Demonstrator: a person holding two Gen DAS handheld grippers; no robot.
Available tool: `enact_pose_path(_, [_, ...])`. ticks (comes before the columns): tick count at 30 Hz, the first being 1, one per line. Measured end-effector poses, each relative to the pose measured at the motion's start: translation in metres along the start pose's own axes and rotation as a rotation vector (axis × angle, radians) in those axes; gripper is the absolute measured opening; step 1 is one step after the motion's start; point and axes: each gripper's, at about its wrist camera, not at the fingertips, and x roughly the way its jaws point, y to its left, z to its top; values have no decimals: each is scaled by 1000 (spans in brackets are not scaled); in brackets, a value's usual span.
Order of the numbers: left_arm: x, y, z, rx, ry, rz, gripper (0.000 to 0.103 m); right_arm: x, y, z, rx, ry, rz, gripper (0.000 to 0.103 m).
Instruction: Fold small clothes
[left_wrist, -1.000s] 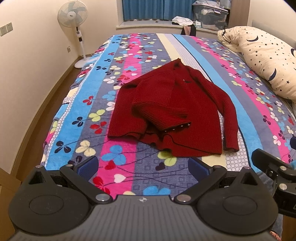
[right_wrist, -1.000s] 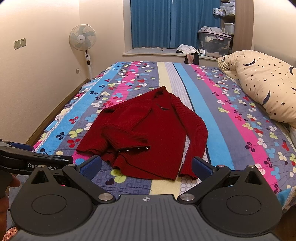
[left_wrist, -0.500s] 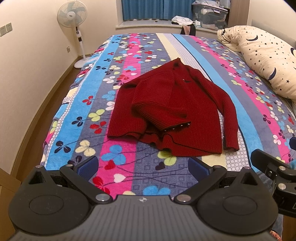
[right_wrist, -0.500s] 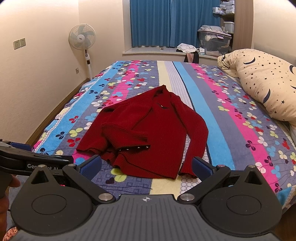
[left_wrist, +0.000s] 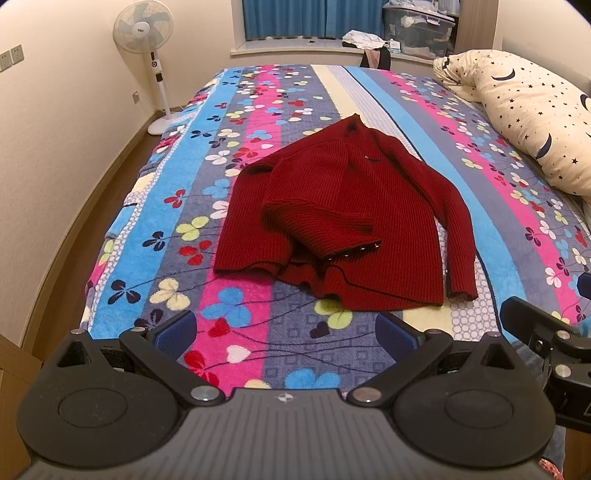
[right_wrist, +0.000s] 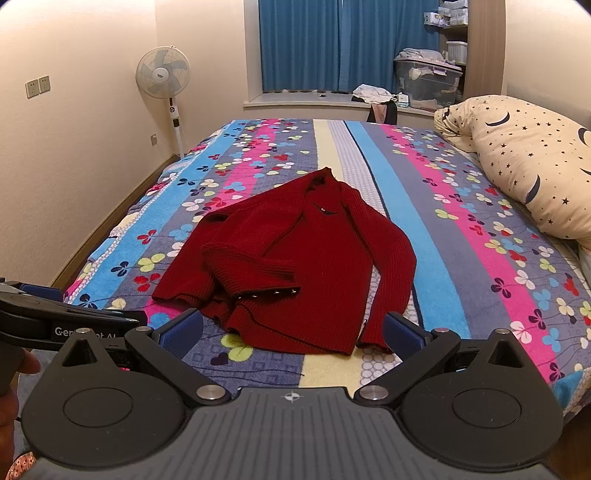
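Note:
A dark red knit cardigan (left_wrist: 369, 218) lies flat on the striped flowered bedspread (left_wrist: 240, 155), collar toward the far end. Its left sleeve is folded across the front; its right sleeve lies straight down the right side. It also shows in the right wrist view (right_wrist: 306, 266). My left gripper (left_wrist: 284, 334) is open and empty, just short of the cardigan's hem. My right gripper (right_wrist: 293, 332) is open and empty, its right fingertip close to the right sleeve's cuff (right_wrist: 373, 341).
A star-and-moon patterned pillow (left_wrist: 532, 118) lies along the bed's right side. A standing fan (left_wrist: 144, 33) is by the left wall. Blue curtains (right_wrist: 325, 44) and storage boxes (right_wrist: 428, 83) are at the far window. The bed's left edge drops to a wooden floor (left_wrist: 110, 173).
Both grippers have edged slightly forward toward the cardigan. The cardigan has not moved.

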Motion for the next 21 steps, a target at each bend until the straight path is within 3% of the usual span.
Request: enact_pose_path(21, [1,0,0,1,2,-1,103,2,0,0,-3,3,1,102])
